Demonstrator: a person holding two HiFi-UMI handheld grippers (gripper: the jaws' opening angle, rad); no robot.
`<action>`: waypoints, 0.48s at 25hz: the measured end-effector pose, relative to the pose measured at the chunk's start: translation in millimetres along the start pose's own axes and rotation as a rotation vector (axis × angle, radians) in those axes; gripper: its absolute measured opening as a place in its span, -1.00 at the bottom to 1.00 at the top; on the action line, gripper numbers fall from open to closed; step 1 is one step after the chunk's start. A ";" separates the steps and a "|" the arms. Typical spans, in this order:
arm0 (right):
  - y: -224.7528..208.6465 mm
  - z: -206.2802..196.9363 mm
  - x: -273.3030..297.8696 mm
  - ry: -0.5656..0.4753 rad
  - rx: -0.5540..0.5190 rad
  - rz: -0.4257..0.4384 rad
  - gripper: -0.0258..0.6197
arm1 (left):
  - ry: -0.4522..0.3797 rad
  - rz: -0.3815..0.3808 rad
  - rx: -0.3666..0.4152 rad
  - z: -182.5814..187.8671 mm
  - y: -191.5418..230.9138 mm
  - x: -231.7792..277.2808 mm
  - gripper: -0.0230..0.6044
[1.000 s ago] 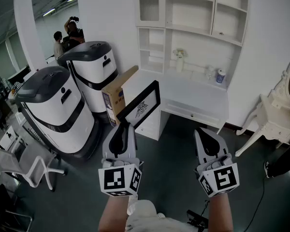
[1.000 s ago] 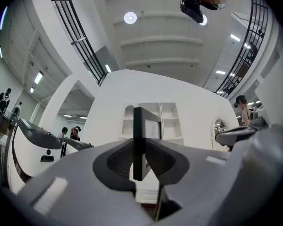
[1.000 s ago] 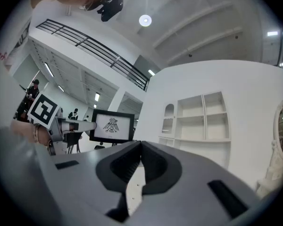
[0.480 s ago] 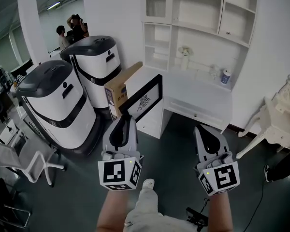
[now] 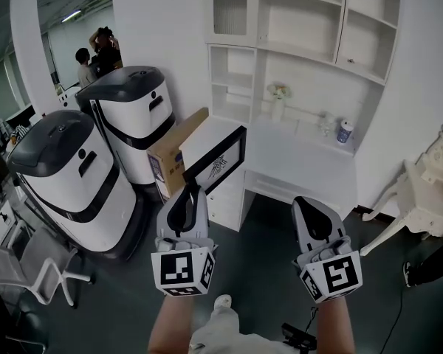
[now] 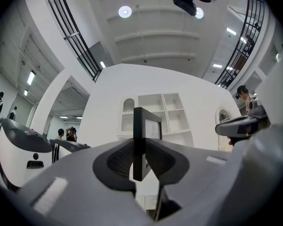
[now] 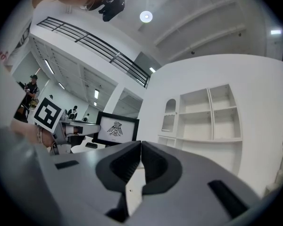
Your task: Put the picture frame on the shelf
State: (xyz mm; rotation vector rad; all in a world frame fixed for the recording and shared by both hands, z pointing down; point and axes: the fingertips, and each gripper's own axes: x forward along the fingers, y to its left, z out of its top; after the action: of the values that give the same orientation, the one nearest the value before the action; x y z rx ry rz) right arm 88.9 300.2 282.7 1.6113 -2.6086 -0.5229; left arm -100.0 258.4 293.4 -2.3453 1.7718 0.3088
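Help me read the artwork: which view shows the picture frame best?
Right gripper view: the picture frame faces it, drawing clear. Head view shows it tilted in the left gripper; left gripper view shows only its edge between the fingers.

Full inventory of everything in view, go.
picture frame: one, black rim, clamped in left hand-held gripper
shelf unit: one, white, ahead, over desk
machines: two, white and black, left
cardboard box: one, brown, between machines and desk
small vase: one, pale, desk back
can: one, blue and white, desk right
ornate furniture: one piece, white, right
folding chair: one, white, lower left
people: two, far left
left hand-held gripper: shut on frame
right hand-held gripper: shut, empty
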 end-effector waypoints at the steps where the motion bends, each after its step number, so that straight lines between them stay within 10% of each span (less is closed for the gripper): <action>1: -5.5 -2.9 12.6 0.001 -0.004 -0.003 -0.89 | 0.000 -0.003 0.008 -3.7 3.6 13.7 -0.67; 12: -57.8 -35.1 147.1 0.014 0.000 -0.043 -0.89 | -0.009 -0.073 0.091 -31.7 44.8 153.1 -0.67</action>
State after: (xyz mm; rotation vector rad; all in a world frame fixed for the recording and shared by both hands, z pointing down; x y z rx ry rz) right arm 77.8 138.8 276.8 1.6681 -2.5693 -0.5116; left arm -100.7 96.3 280.8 -2.3346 1.6554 0.2219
